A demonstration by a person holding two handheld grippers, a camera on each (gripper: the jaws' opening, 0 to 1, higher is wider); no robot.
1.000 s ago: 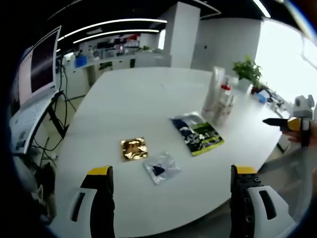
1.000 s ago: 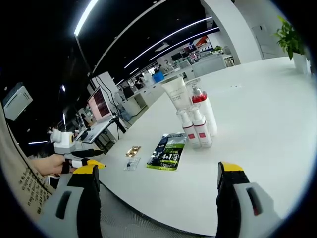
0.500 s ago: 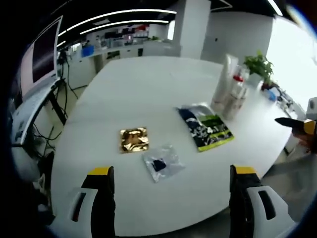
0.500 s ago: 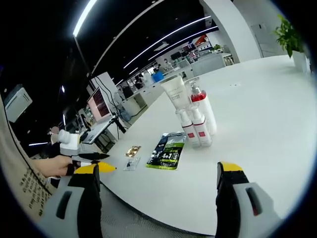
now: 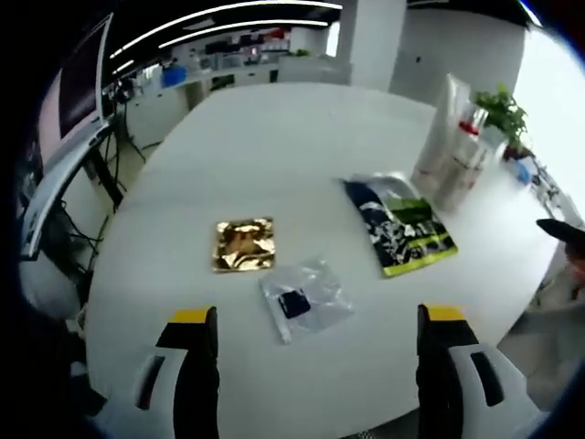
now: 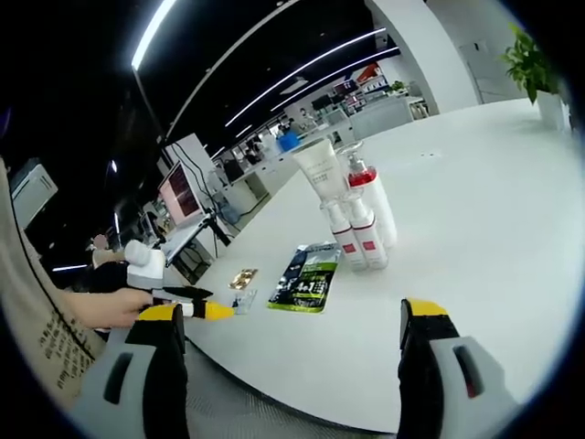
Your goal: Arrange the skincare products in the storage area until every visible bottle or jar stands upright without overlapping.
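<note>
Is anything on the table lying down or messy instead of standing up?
The bottles stand upright in a tight cluster. Three flat packets lie apart from them: a green and black sachet, a gold foil packet and a clear plastic bag. Nothing looks spilled or broken.

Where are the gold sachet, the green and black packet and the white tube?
gold sachet (image 5: 244,245), left gripper view, middle of its foil face
green and black packet (image 5: 402,227), left gripper view, centre of its printed front
white tube (image 6: 323,170), right gripper view, its upper body
</note>
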